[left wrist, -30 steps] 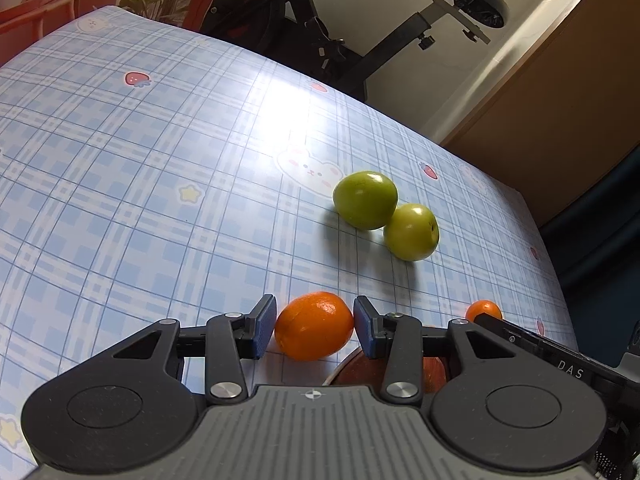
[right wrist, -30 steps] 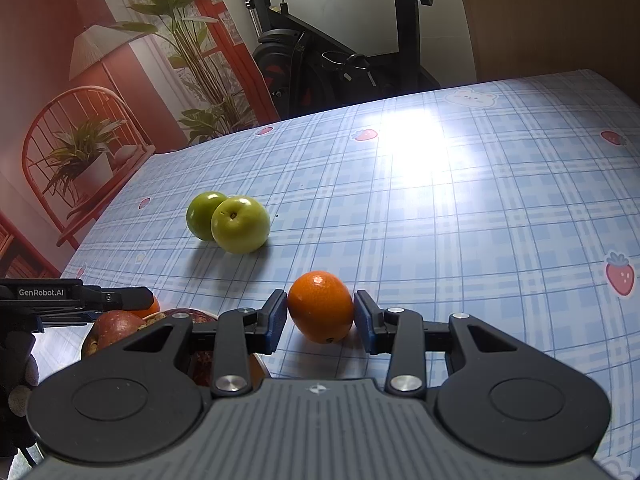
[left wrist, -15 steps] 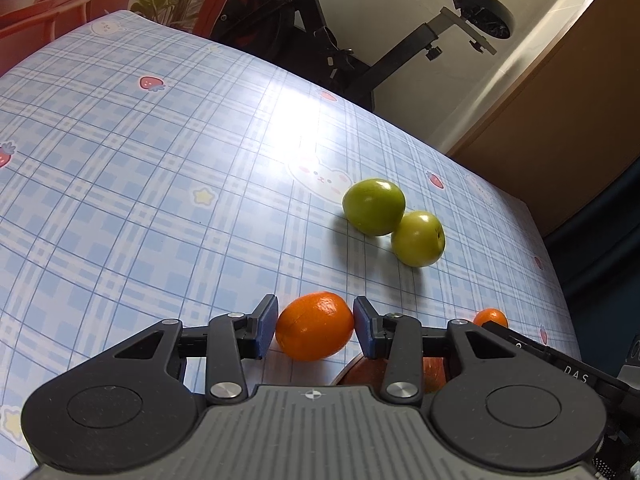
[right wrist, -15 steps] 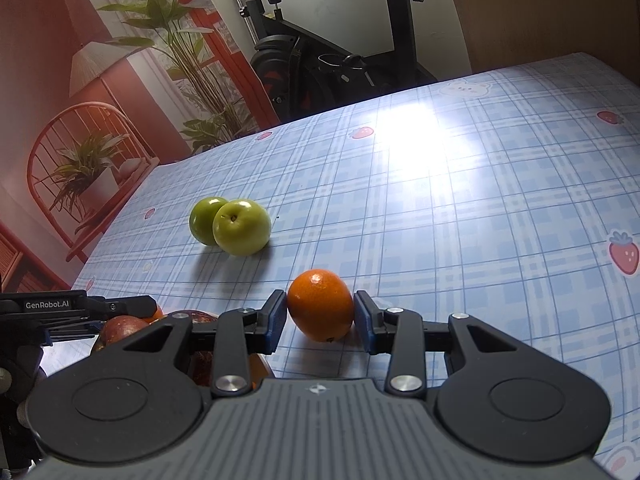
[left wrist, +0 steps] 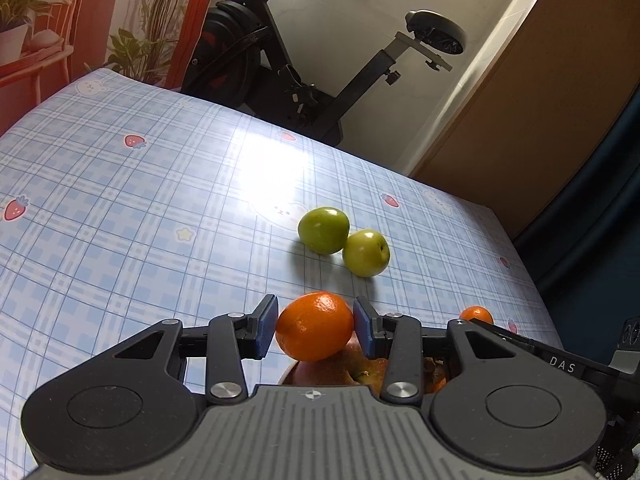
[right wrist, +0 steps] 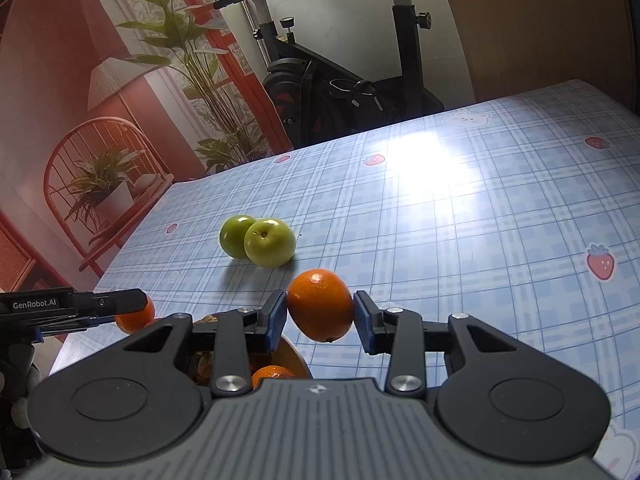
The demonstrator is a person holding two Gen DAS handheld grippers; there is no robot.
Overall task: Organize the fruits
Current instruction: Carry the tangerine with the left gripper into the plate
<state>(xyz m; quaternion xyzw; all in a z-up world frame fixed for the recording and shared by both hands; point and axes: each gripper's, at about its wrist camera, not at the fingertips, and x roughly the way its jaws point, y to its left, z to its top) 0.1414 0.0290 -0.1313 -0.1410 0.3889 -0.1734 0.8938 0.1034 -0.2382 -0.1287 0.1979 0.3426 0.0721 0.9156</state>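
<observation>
Holding one orange (left wrist: pixel 315 327) in our left gripper (left wrist: pixel 315 330) and another orange (right wrist: pixel 321 305) in our right gripper (right wrist: pixel 320 312), pads pinching each across its middle, we hover just short of the two green apples (left wrist: pixel 344 242). Both oranges seem light, firm, slightly slippery; a gentle equator grip suits.

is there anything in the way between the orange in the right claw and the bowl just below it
Nothing visible. The right claw grips its orange just beyond the bowl; other fruit already lies inside, with the rest hidden by the claw body.
</observation>
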